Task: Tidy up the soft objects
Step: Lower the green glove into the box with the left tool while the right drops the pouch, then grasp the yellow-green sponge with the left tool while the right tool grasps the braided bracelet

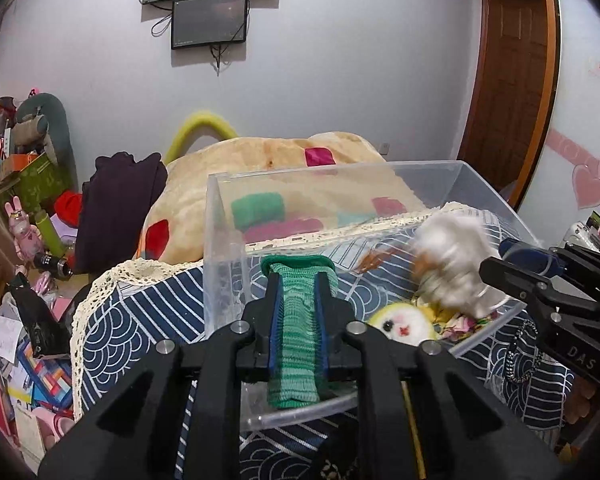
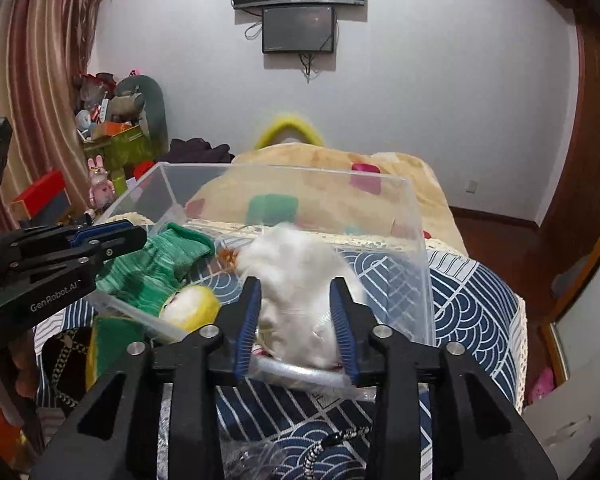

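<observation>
A clear plastic bin [image 1: 216, 216] stands on a blue patterned cloth; it also shows in the right wrist view [image 2: 416, 240]. My left gripper [image 1: 298, 280] is shut on a green knitted sock [image 1: 298, 332] over the bin's near left part; the sock also shows in the right wrist view [image 2: 156, 268]. My right gripper [image 2: 298, 288] is closed around a white fluffy plush toy [image 2: 300, 280], blurred, over the bin's right side; the toy shows in the left wrist view [image 1: 452, 264]. A yellow and white plush [image 1: 400, 322] lies inside the bin.
A large beige plush pillow [image 1: 268, 160] with coloured patches lies behind the bin. Dark clothing [image 1: 120, 200] is piled at its left. Cluttered boxes and toys [image 1: 28, 184] fill the left side. A wooden door [image 1: 512, 92] stands at the right.
</observation>
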